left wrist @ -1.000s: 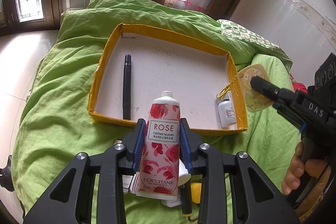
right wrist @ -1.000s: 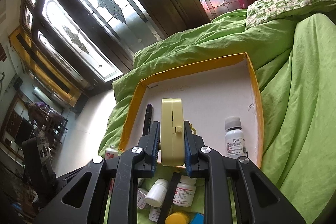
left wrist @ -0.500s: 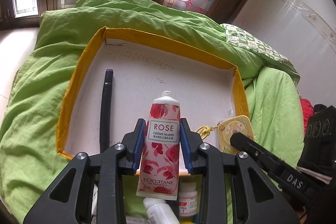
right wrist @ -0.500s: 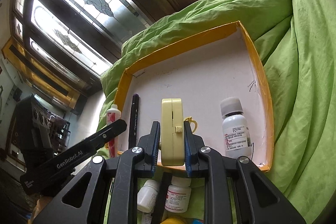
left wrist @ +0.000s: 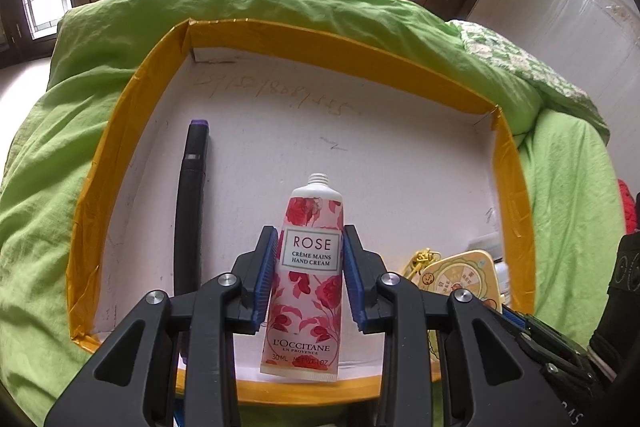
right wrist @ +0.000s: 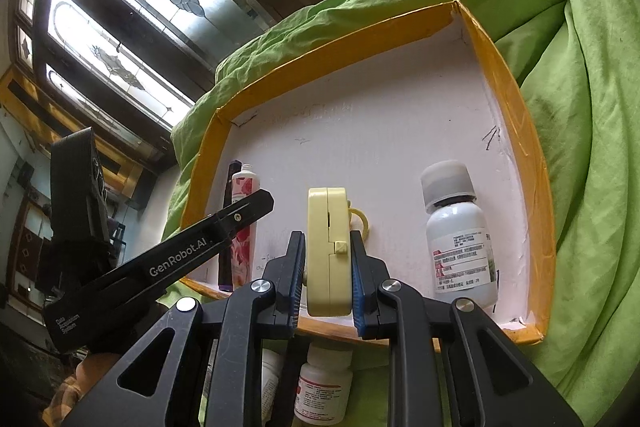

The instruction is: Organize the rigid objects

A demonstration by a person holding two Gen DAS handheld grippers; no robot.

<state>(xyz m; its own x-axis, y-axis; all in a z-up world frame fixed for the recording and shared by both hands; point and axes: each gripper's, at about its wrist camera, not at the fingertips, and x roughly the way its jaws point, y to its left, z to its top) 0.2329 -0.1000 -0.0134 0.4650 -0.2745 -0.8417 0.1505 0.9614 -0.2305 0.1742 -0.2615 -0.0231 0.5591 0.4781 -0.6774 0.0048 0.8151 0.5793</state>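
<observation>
Left gripper (left wrist: 310,277) pinches a rose hand cream tube (left wrist: 306,279) over the yellow-rimmed tray (left wrist: 340,43), beside a black pen (left wrist: 192,211). Right gripper (right wrist: 324,277) pinches a pale yellow case (right wrist: 328,251) edge-on above the tray, near a white bottle (right wrist: 460,239)

I have brought both of my grippers down and forward over the near edge of the yellow-rimmed box (left wrist: 120,155). My left gripper (left wrist: 309,279), with the hand cream tube (left wrist: 310,267), has gone from short of that edge to above the box floor, beside the black pen (left wrist: 191,211). My right gripper (right wrist: 328,271) has carried the yellow case (right wrist: 328,251) lower, inside the near right corner, close by the white bottle (right wrist: 460,239).
</observation>
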